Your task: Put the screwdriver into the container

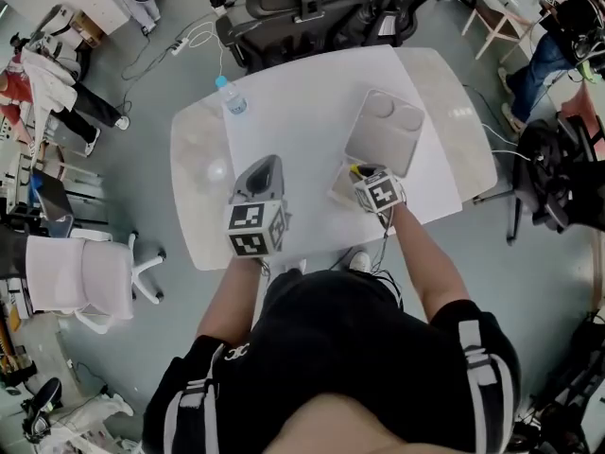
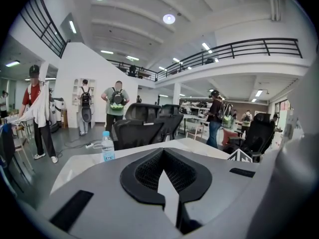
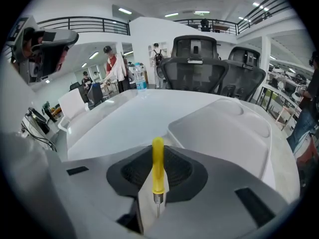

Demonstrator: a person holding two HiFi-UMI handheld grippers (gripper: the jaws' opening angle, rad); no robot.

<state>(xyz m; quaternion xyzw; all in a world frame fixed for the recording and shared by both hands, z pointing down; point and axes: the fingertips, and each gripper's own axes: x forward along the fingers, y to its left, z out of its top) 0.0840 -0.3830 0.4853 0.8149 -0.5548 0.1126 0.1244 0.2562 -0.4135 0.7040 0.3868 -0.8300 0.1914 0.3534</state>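
Note:
A yellow-handled screwdriver [image 3: 158,166] stands clamped between the jaws of my right gripper [image 3: 157,158], handle pointing forward and metal shank toward the camera. In the head view the right gripper [image 1: 359,172] hovers at the near edge of the shallow grey container [image 1: 381,138], with the screwdriver's yellow tip [image 1: 356,170] just showing. That container [image 3: 234,128] lies ahead and to the right in the right gripper view, with nothing in it. My left gripper [image 1: 267,166] is held over the white table [image 1: 302,112], left of the container, its jaws [image 2: 164,169] shut with nothing between them.
A water bottle [image 1: 232,97] stands at the table's far left corner. Black office chairs [image 1: 302,8] crowd the far side of the table and a white chair [image 1: 90,277] stands to the left. People walk in the background, and cables lie on the floor.

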